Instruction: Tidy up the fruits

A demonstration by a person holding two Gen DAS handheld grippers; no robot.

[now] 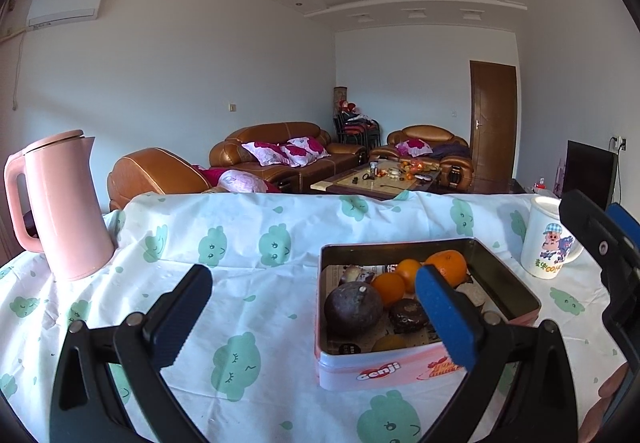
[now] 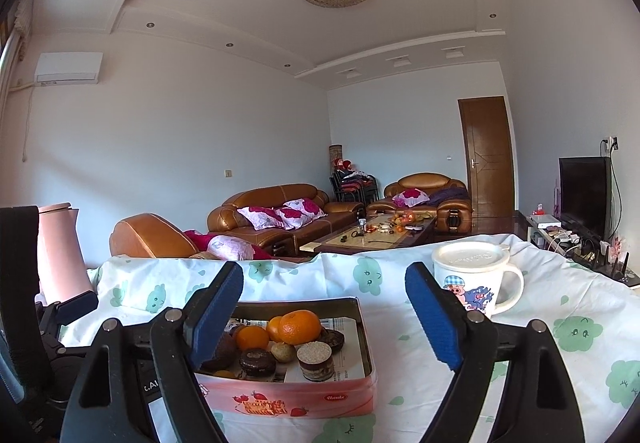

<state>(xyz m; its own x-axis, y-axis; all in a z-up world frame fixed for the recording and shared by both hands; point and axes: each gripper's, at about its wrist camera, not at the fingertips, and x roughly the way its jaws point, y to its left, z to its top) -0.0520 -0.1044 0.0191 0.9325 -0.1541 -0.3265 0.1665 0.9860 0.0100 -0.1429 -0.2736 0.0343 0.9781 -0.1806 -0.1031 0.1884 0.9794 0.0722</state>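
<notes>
I am holding the left hand-held gripper low over the bench, its jaws standing wide apart with nothing between them. The right hand-held gripper is likewise spread wide and gripping nothing. The fruits are sitting in a pink tin on the bench's clouded cloth, just right of the left gripper's centre and near its right finger. Inside the tin I am seeing three oranges bunched toward the far side, a dark round fruit at the near left, round dark cakes and a small tan fruit. A pink kettle is standing at the far left of the bench, well apart from the tin. A lidded white mug is standing to the tin's right, just behind the right gripper's right finger.
</notes>
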